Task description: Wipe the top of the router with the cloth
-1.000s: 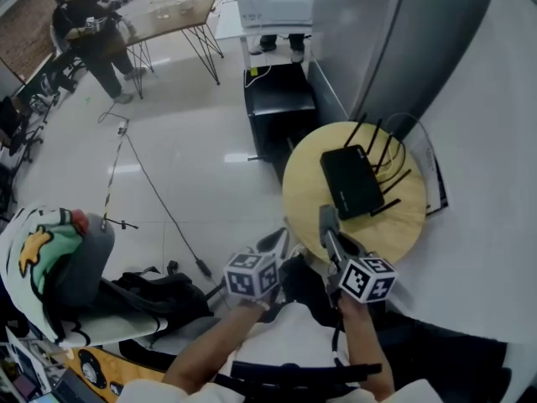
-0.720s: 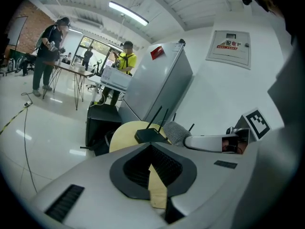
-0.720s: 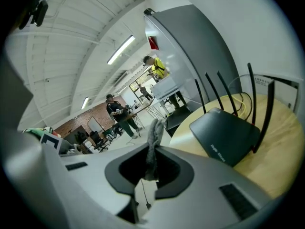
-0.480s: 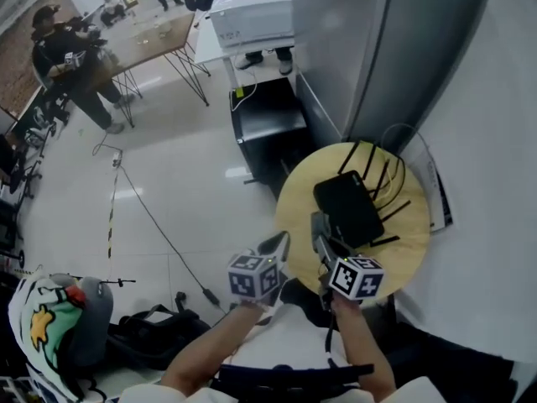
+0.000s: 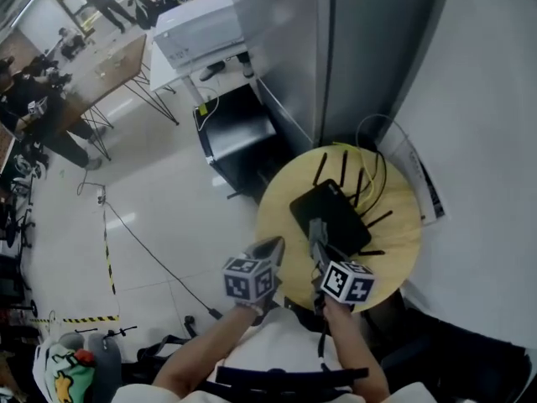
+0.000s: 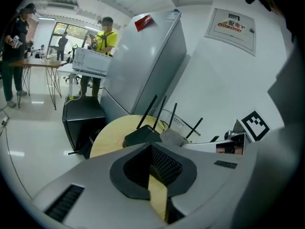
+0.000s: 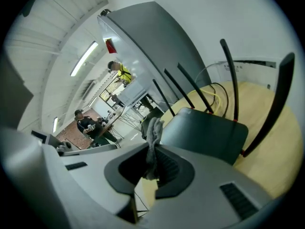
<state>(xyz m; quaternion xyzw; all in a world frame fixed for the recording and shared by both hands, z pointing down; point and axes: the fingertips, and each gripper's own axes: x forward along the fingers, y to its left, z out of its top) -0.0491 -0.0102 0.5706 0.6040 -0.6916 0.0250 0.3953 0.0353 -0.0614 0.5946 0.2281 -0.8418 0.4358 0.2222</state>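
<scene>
A black router (image 5: 331, 215) lies flat near the middle of a round wooden tabletop (image 5: 281, 212). Its thin black antennas (image 5: 342, 169) stand up along its far side, toward the tabletop's far edge, where a loop of thin cable (image 5: 373, 141) also hangs. The right tongs (image 7: 151, 150) are clamped on a grey cloth (image 7: 154, 128), a bunched fold of which sticks up out of the tips while the rest hangs down between the pads. In the head view these tongs sit over the near part of the tabletop, with their tips at the router's near edge. From the right gripper view the cloth is just beside the router's near left corner, but whether it touches the lid cannot be told. The left tongs (image 6: 151, 148) are closed tip to tip with nothing between them. They are held at the tabletop's near left edge, close beside the right tongs and apart from the router. In the left gripper view the router and the grey cloth show just beyond the closed tips. Each hand grips its tool below the marker cube, the forearms coming in from the bottom of the head view. Past the tabletop's far edge stands a tall grey cabinet (image 5: 336, 49) against a white wall. To the left of the cabinet a low black box (image 5: 235, 137) sits on the pale floor, with a white unit (image 5: 197, 28) behind it. Farther off on the left, people (image 5: 38, 107) stand by a wooden table (image 5: 113, 61).
</scene>
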